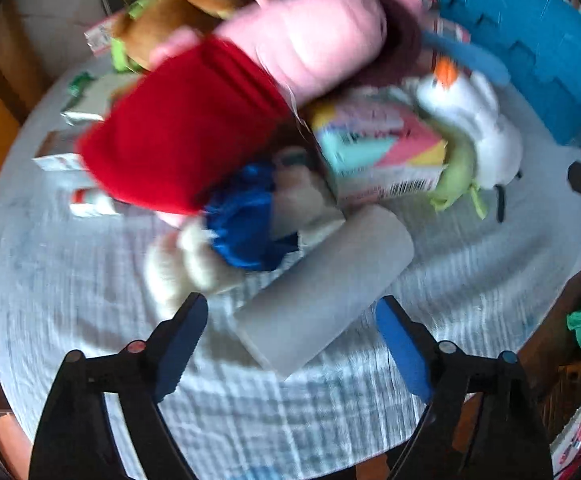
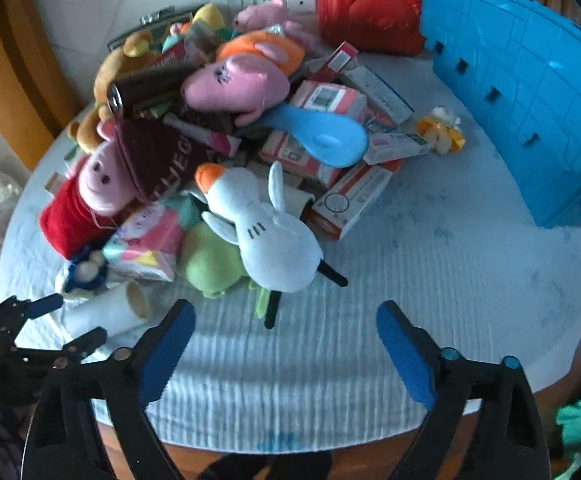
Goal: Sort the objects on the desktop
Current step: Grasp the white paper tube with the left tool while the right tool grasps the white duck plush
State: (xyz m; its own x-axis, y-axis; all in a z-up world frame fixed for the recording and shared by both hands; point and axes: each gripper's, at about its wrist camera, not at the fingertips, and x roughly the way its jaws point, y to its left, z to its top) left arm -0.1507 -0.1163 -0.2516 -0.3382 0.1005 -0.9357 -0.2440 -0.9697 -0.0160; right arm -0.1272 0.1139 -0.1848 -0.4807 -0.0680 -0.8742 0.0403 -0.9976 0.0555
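A heap of toys and boxes covers the round table. In the left wrist view my left gripper is open, its fingers on either side of a grey-white cardboard tube lying flat. Behind the tube are a pink pig plush in red, a blue-clothed small doll and a colourful box. My right gripper is open and empty over bare cloth, just short of a white goose plush. The left gripper shows at the tube in the right wrist view.
A blue plastic crate stands at the table's right back. A red bag sits behind the heap. Several medicine boxes, a blue spoon-shaped scoop, a green plush and a banana toy lie around.
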